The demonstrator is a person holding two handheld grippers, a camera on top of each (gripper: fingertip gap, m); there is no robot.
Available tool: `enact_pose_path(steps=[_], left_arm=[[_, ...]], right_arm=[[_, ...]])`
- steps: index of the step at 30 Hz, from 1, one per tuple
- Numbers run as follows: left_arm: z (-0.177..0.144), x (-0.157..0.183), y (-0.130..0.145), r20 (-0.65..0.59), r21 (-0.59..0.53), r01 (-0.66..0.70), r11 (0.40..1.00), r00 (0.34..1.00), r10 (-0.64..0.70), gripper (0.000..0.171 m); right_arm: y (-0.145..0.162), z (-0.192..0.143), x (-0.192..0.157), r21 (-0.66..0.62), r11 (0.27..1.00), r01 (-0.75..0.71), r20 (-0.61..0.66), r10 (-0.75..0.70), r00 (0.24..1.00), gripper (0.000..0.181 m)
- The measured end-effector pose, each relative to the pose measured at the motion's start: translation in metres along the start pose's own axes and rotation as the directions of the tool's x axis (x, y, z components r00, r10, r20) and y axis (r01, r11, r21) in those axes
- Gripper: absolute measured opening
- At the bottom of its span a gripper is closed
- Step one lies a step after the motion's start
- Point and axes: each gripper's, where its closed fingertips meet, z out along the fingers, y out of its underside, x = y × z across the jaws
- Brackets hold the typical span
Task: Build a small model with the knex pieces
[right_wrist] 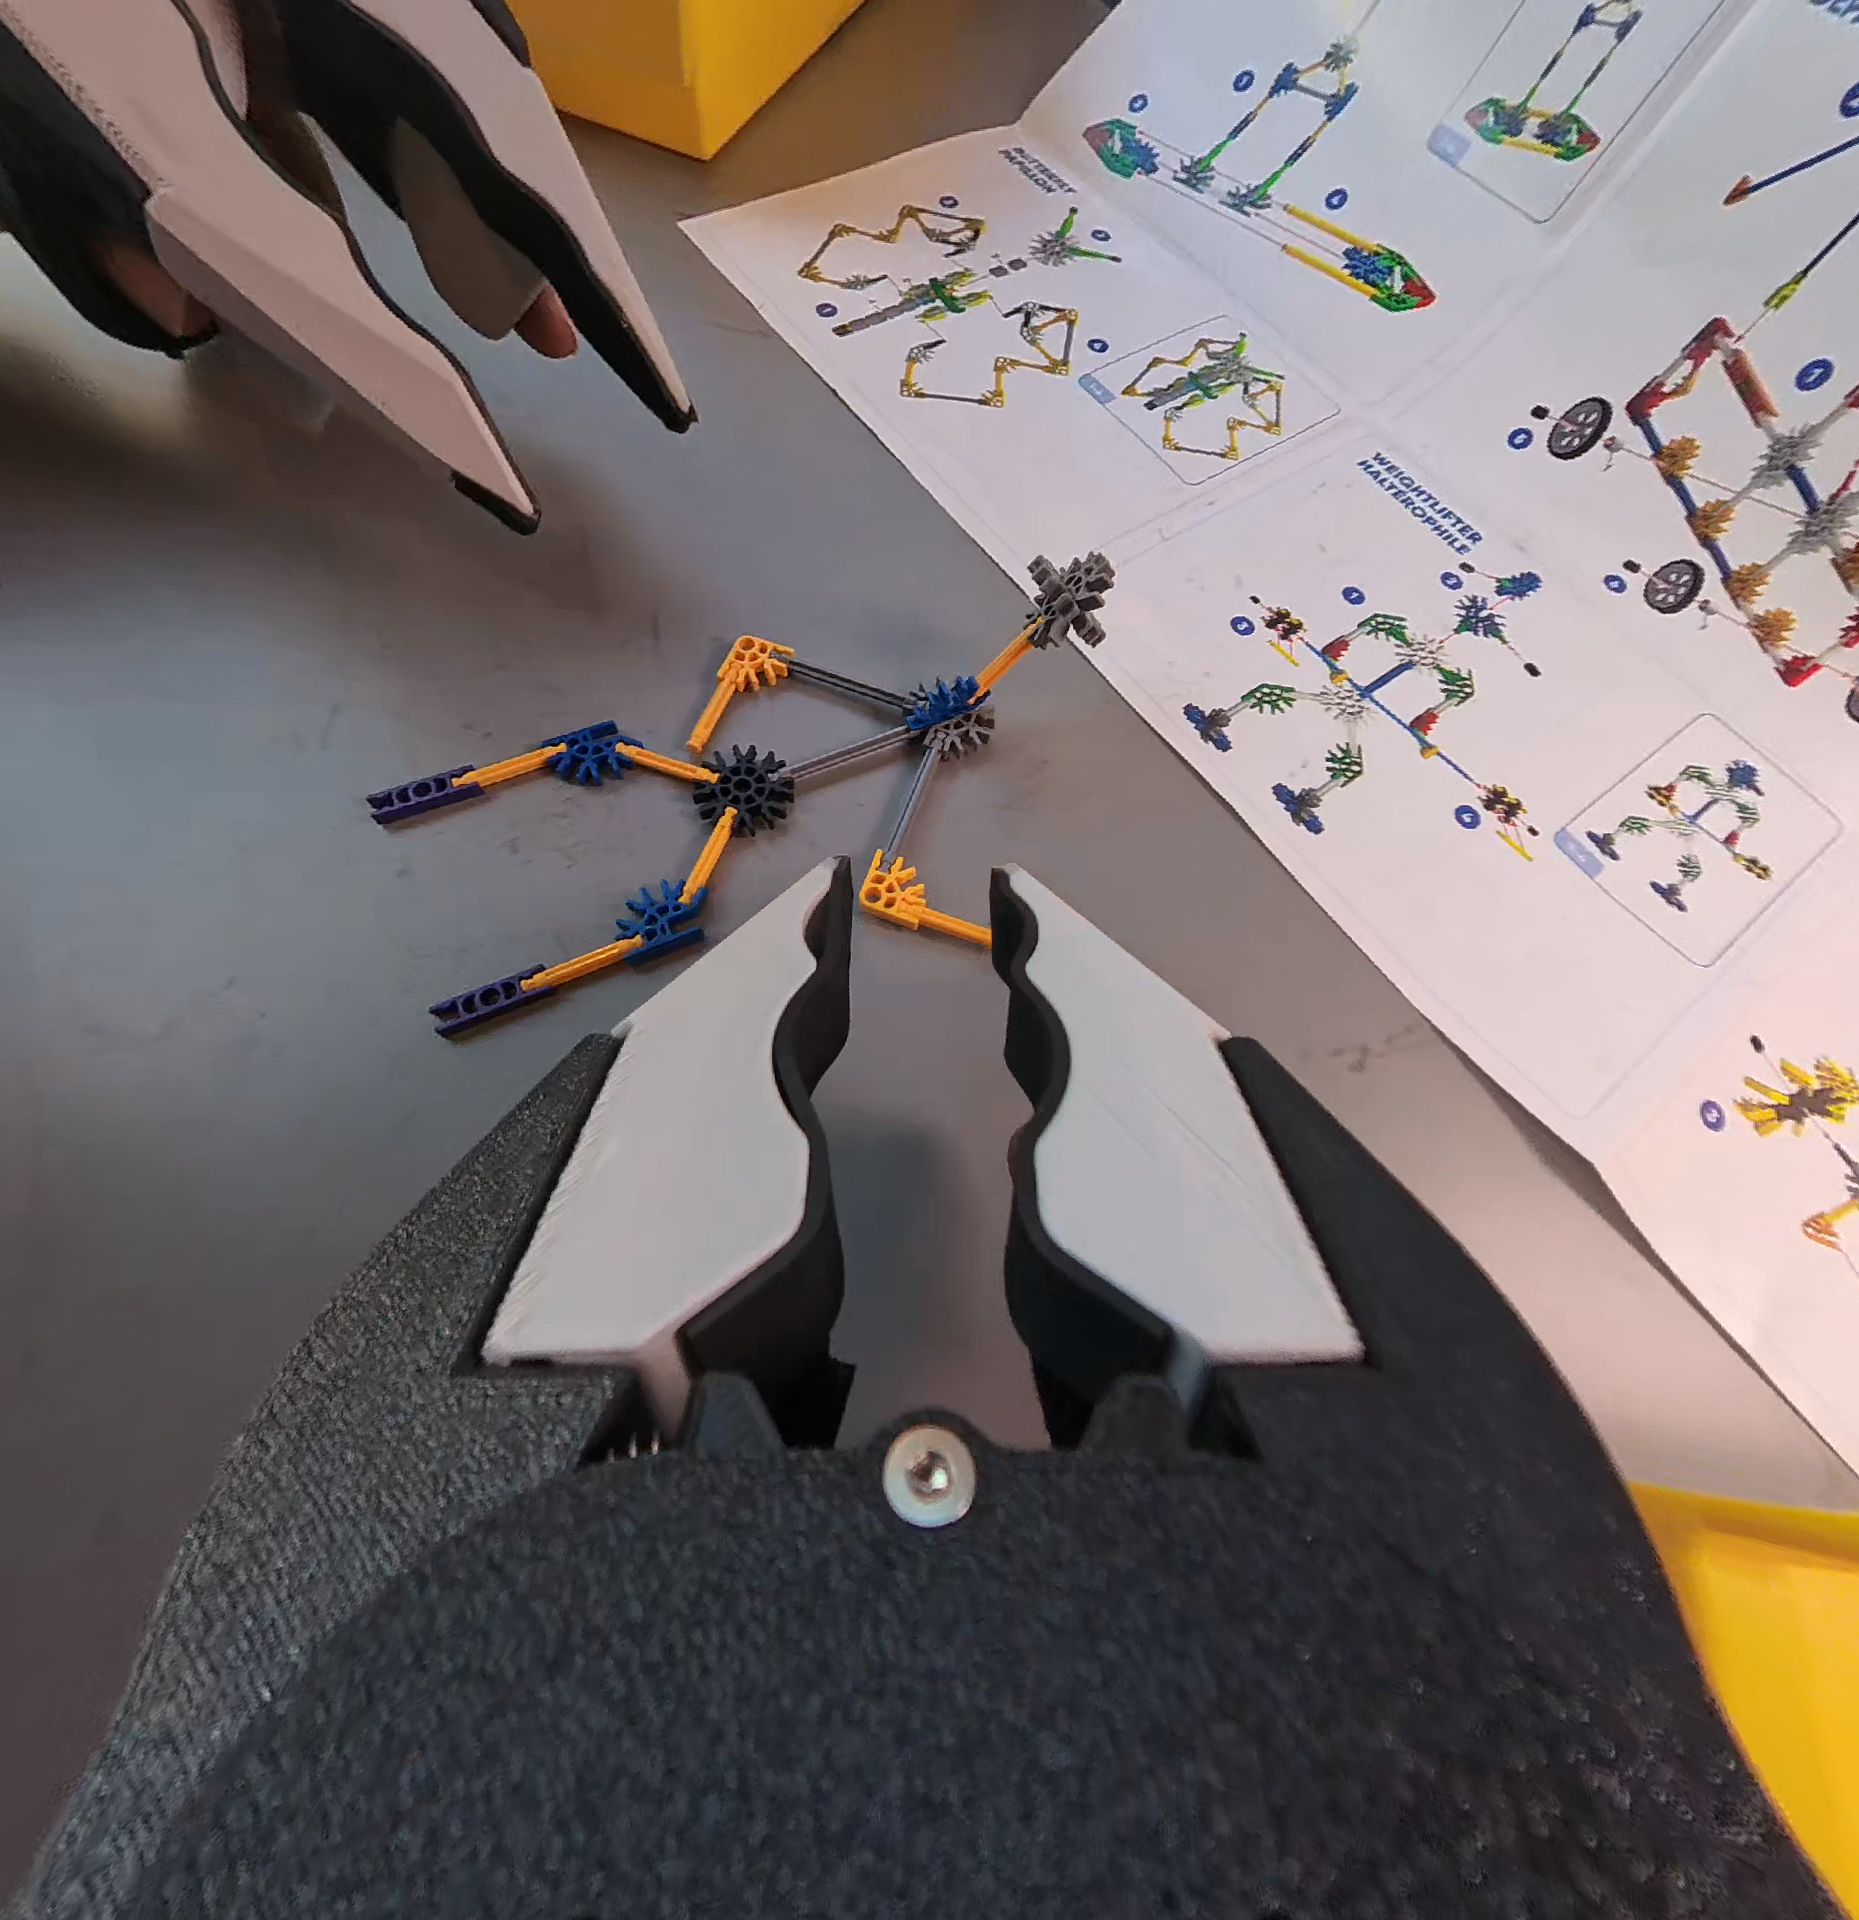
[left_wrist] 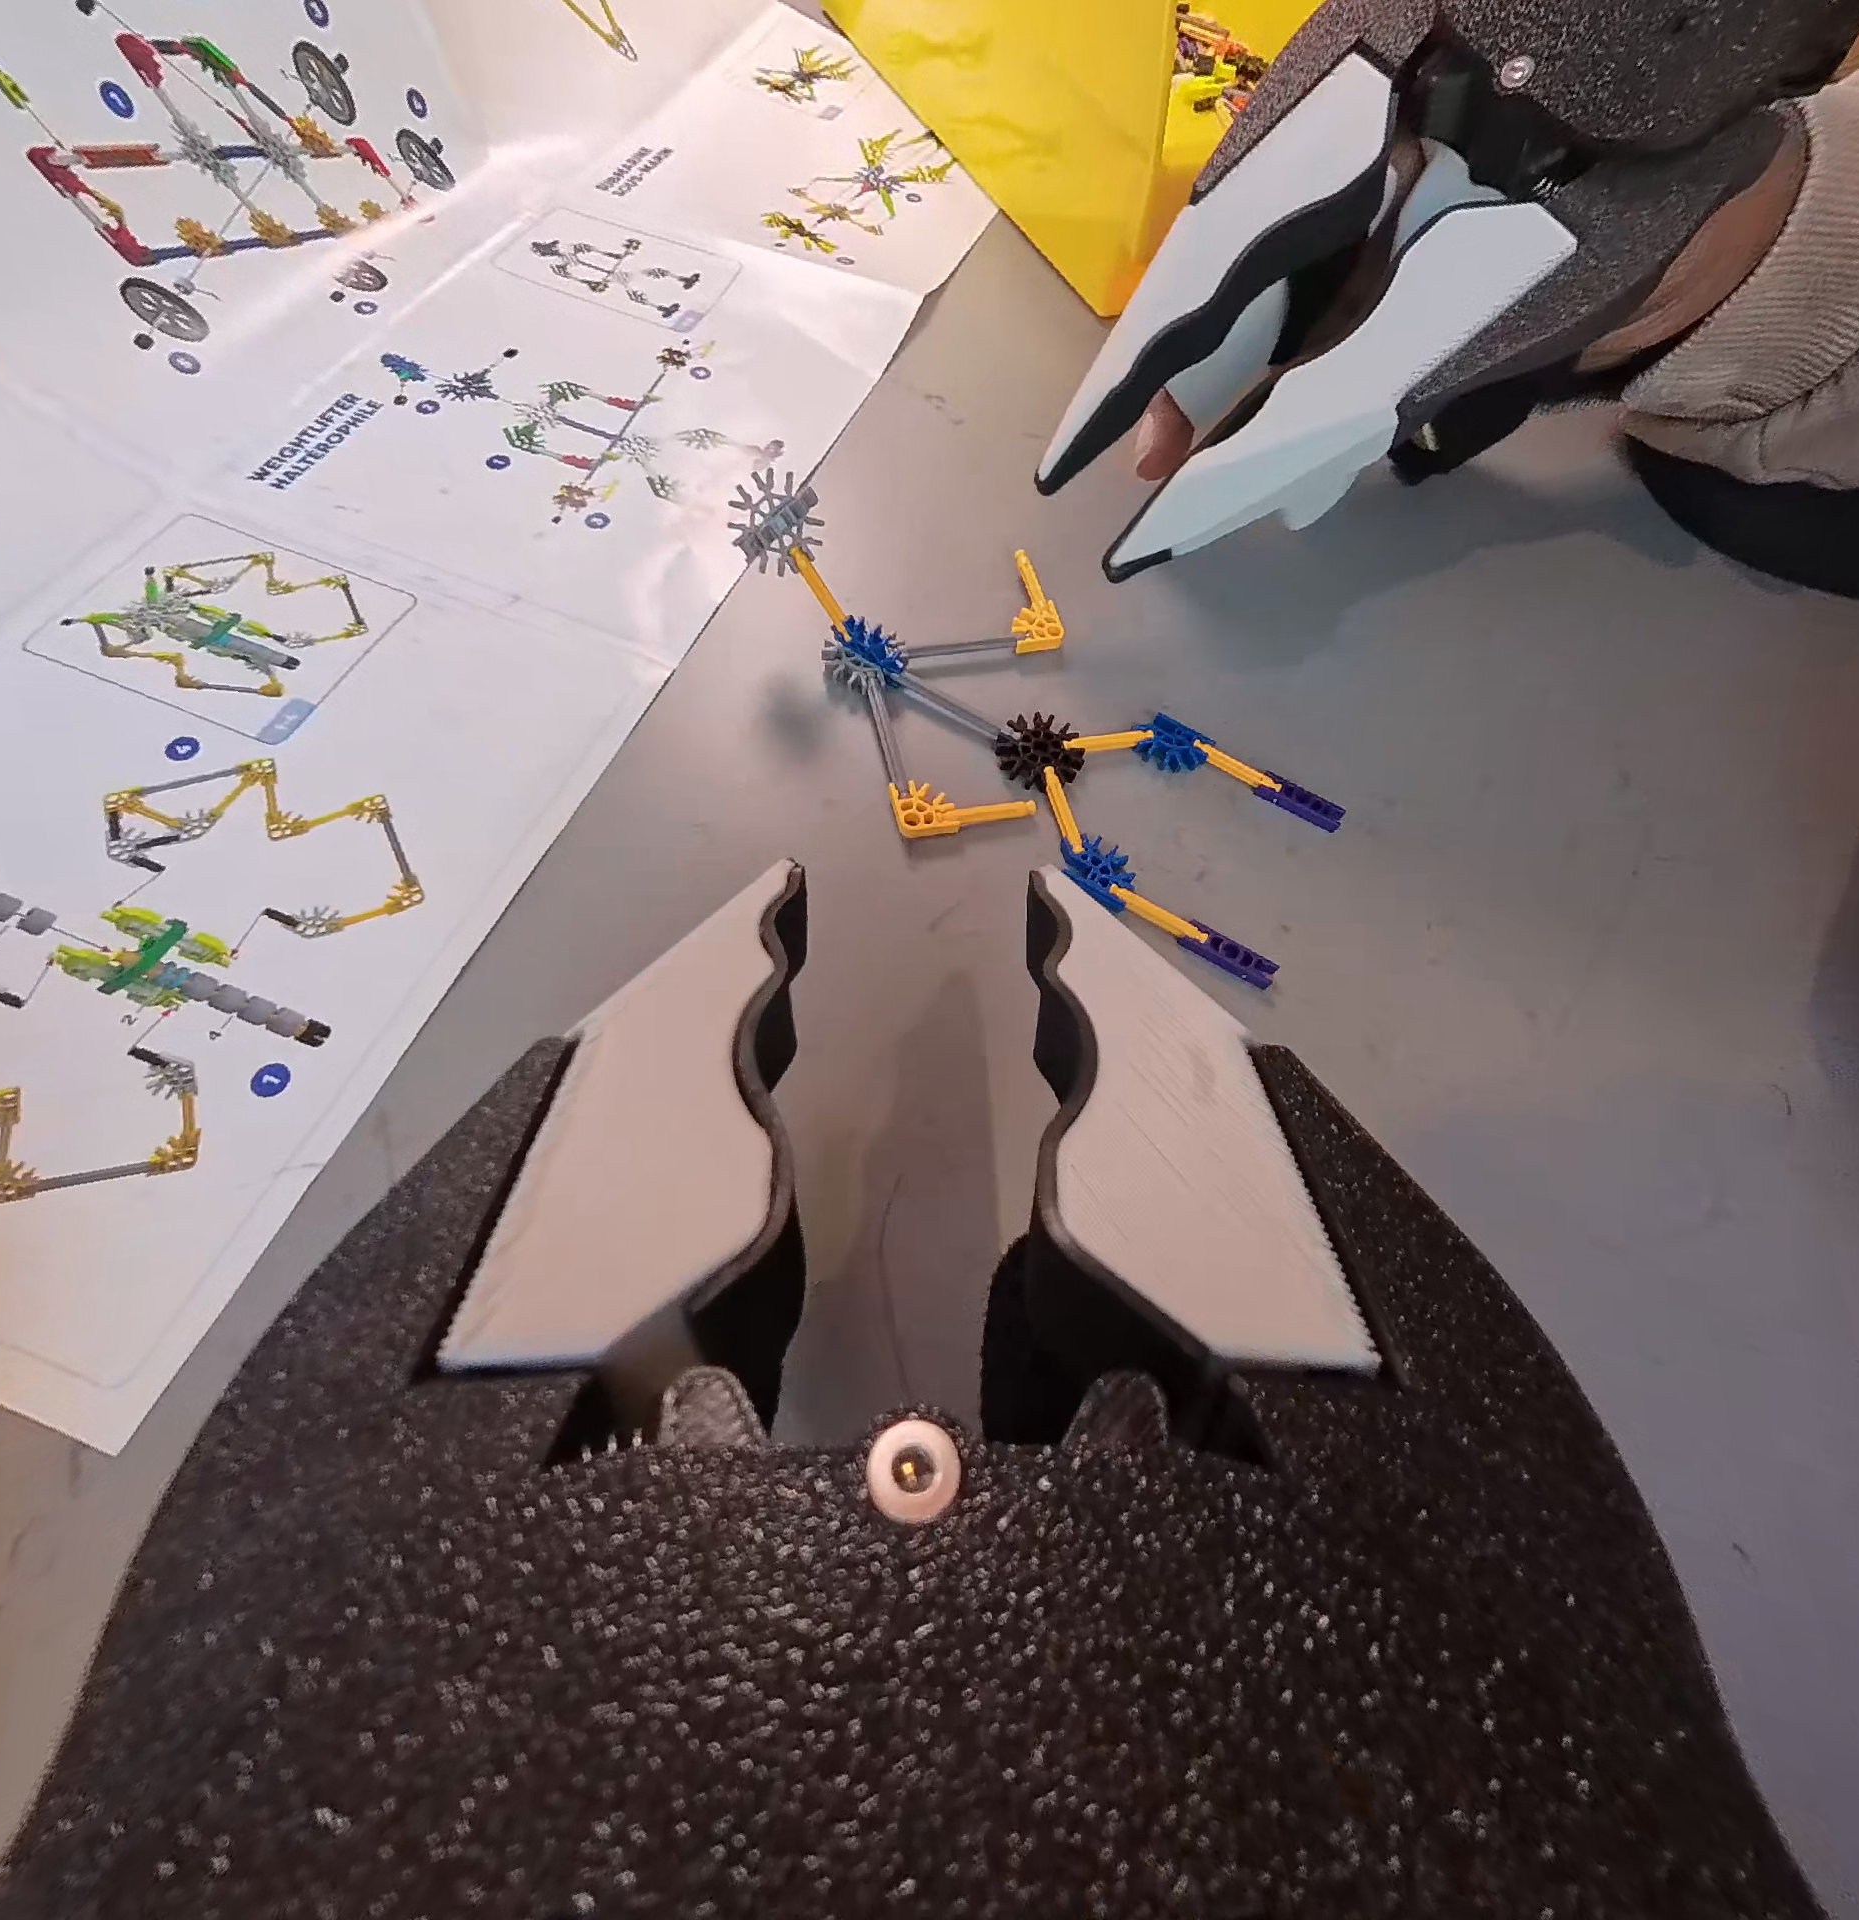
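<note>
Both grippers hang parted and empty over the grey table [left_wrist: 1527,935]. The left gripper [left_wrist: 914,883] has the rod-and-connector figure [left_wrist: 1039,743] at 12 o'clock; the right gripper [right_wrist: 920,868] nearly touches its yellow connector [right_wrist: 889,888]. An instruction sheet [right_wrist: 1424,520] lies beside it, at 2 o'clock.

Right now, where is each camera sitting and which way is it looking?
Left wrist view: sits on the left tongs, looking down along them at the toy stick figure; the right tongs and a sleeve show.
Right wrist view: sits on the right tongs, facing the figure from the opposite side; the left tongs show.
Both share the figure, instruction sheet, yellow box and grey table.
</note>
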Motion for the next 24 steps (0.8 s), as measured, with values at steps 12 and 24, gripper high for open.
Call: enact_pose_path(steps=[12, 24], left_arm=[[0.001, 0.002, 0.001, -0.002, -0.004, -0.018, 1.0, 1.0, 0.018, 0.042], [0.007, 0.008, 0.006, -0.012, -0.035, -0.042, 0.999, 0.999, 0.042, 0.042]], right_arm=[[0.01, 0.029, -0.013, -0.141, 0.947, 0.289, 0.037, -0.287, 0.957, 0.003], [0.01, 0.027, -0.019, -0.107, 0.931, 0.349, 0.022, -0.348, 0.937, 0.003]])
